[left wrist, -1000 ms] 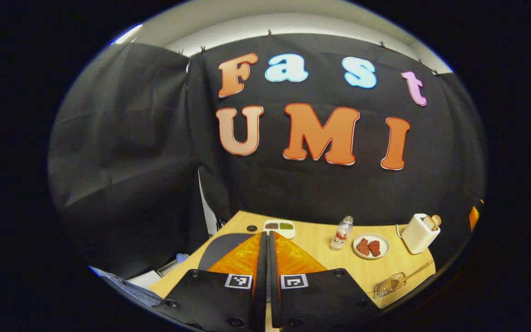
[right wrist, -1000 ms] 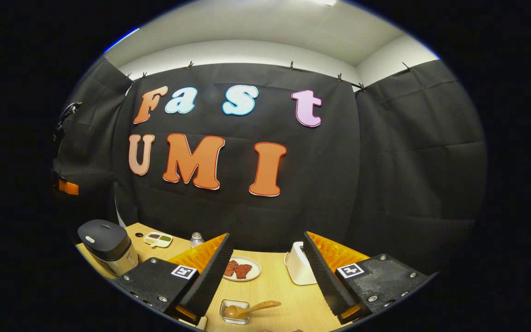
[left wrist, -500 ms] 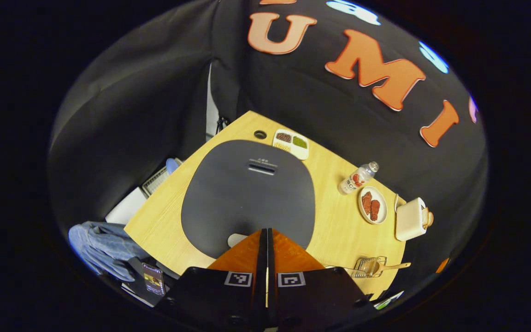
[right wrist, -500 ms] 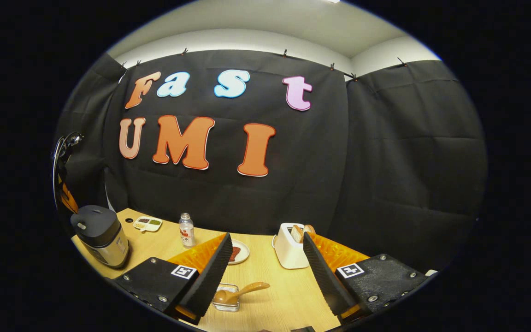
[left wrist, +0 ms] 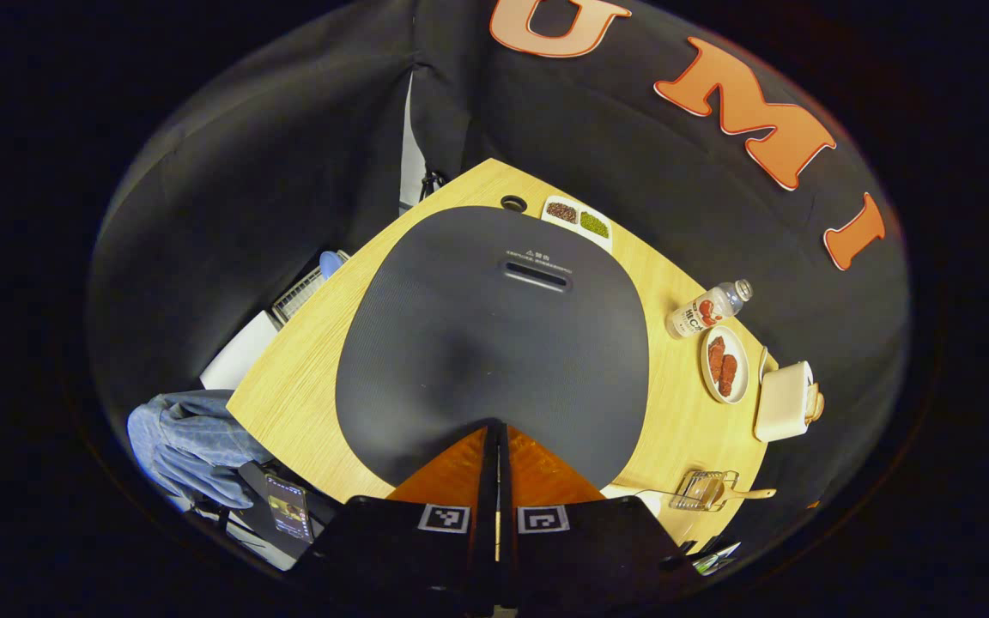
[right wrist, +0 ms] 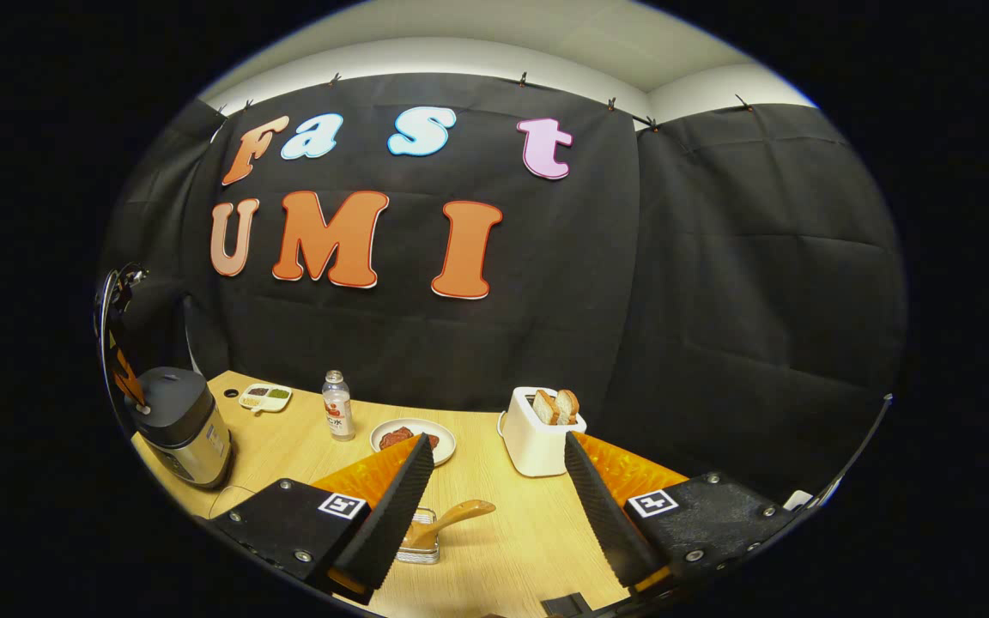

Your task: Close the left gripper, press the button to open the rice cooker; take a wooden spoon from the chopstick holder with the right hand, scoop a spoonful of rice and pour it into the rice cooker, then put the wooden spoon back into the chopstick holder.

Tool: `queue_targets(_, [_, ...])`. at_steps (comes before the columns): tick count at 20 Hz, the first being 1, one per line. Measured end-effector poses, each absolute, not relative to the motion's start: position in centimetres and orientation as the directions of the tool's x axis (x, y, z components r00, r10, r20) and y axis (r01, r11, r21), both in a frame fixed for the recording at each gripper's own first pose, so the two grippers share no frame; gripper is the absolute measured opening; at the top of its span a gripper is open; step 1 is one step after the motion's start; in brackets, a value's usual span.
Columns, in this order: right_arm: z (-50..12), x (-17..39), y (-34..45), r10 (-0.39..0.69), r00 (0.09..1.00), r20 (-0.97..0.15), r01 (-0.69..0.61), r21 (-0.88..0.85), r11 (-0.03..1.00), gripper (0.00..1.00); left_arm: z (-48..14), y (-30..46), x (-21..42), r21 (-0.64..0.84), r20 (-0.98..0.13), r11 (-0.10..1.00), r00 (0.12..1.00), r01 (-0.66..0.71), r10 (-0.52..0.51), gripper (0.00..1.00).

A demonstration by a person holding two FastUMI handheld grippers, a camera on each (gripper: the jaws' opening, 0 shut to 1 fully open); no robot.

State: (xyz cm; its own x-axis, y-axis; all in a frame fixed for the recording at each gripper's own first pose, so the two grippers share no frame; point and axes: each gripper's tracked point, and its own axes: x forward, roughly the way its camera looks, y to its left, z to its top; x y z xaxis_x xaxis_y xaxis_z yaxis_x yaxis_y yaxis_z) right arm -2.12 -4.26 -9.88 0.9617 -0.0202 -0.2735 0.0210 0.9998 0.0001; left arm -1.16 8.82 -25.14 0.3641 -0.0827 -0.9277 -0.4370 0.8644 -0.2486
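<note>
Left gripper [left wrist: 494, 429], fingers pressed together into one blunt tip, points down at the front edge of the rice cooker [left wrist: 494, 335] lid, probably over its hidden button. Right gripper [right wrist: 494, 481] waits wide apart above the wooden spoon [right wrist: 447, 519] in the chopstick holder [right wrist: 419, 542].

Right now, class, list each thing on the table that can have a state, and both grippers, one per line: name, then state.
rice cooker: lid down, closed
left gripper: fingers shut, tips at the lid's front edge
right gripper: fingers open, holding nothing
wooden spoon: resting in the chopstick holder, not taken
bottle: upright, capped
toaster: bread slices sticking up
</note>
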Motion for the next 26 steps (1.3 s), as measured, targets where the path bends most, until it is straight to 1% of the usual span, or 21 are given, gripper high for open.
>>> queue_targets(3, [-10.6, -1.8, -4.1, -0.020, 0.957, -0.291, 0.018, -0.010, 1.000, 0.95, -25.5, 8.9, -1.2, -0.223, -0.934, 0.880, 0.351, -0.420, -0.069, 0.07])
queue_targets(8, [-11.9, -1.4, -4.1, -0.019, 0.947, -0.320, 0.022, 0.005, 1.000, 0.95, -25.8, 8.6, -1.2, -0.145, -0.939, 0.912, 0.344, -0.385, -0.004, 0.07])
queue_targets(10, [-12.7, -1.2, -4.2, -0.016, 0.943, -0.333, 0.023, 0.016, 1.000, 0.95, -25.8, 8.5, -1.3, -0.116, -0.932, 0.928, 0.361, -0.355, 0.021, 0.07])
queue_targets(13, [-14.6, -1.1, -4.5, -0.006, 0.927, -0.375, 0.021, 0.036, 0.999, 0.95, -24.5, 8.5, -1.1, -0.080, -0.893, 0.944, 0.444, -0.321, 0.075, 0.06])
queue_targets(14, [-15.3, -1.0, -4.6, -0.005, 0.920, -0.392, 0.024, 0.043, 0.999, 0.95, -23.4, 8.6, -1.0, -0.070, -0.867, 0.946, 0.488, -0.316, 0.099, 0.05])
queue_targets(16, [-17.1, -0.8, -4.6, 0.008, 0.899, -0.437, 0.026, 0.071, 0.997, 0.95, -19.7, 9.2, 1.0, -0.042, -0.777, 0.955, 0.611, -0.293, 0.154, 0.06])
queue_targets(18, [-18.5, -0.7, -4.2, 0.030, 0.884, -0.466, 0.023, 0.108, 0.994, 0.95, -15.1, 10.7, 3.5, 0.020, -0.636, 0.958, 0.735, -0.287, 0.234, 0.06])
queue_targets(19, [-19.2, -0.6, -4.1, 0.038, 0.879, -0.476, 0.022, 0.119, 0.993, 0.95, -13.0, 11.5, 4.1, 0.059, -0.578, 0.952, 0.767, -0.301, 0.278, 0.06])
queue_targets(20, [-19.8, -0.5, -3.9, 0.043, 0.872, -0.488, 0.018, 0.119, 0.993, 0.95, -11.2, 12.7, 4.1, 0.116, -0.525, 0.936, 0.780, -0.331, 0.341, 0.06])
queue_targets(21, [-20.5, -0.3, -3.8, 0.045, 0.867, -0.496, 0.011, 0.108, 0.994, 0.96, -9.7, 13.1, 3.7, 0.143, -0.479, 0.927, 0.795, -0.347, 0.372, 0.07])
queue_targets(22, [-21.1, -0.2, -3.6, 0.049, 0.862, -0.504, 0.000, 0.097, 0.995, 0.98, -7.9, 12.1, 3.6, 0.143, -0.434, 0.927, 0.820, -0.347, 0.374, 0.07])
queue_targets(23, [-21.7, 0.1, -3.3, 0.056, 0.855, -0.515, -0.009, 0.093, 0.996, 0.95, -7.2, 11.5, 2.7, 0.150, -0.404, 0.923, 0.830, -0.355, 0.385, 0.07])
queue_targets(24, [-22.4, 0.2, -3.1, 0.069, 0.846, -0.529, -0.018, 0.101, 0.995, 0.95, -6.6, 11.2, 1.9, 0.153, -0.366, 0.923, 0.847, -0.352, 0.384, 0.07])
queue_targets(26, [-24.0, 0.5, -2.6, 0.091, 0.822, -0.563, -0.026, 0.124, 0.992, 0.96, -4.9, 11.3, 0.2, 0.177, -0.298, 0.902, 0.852, -0.395, 0.431, 0.07])
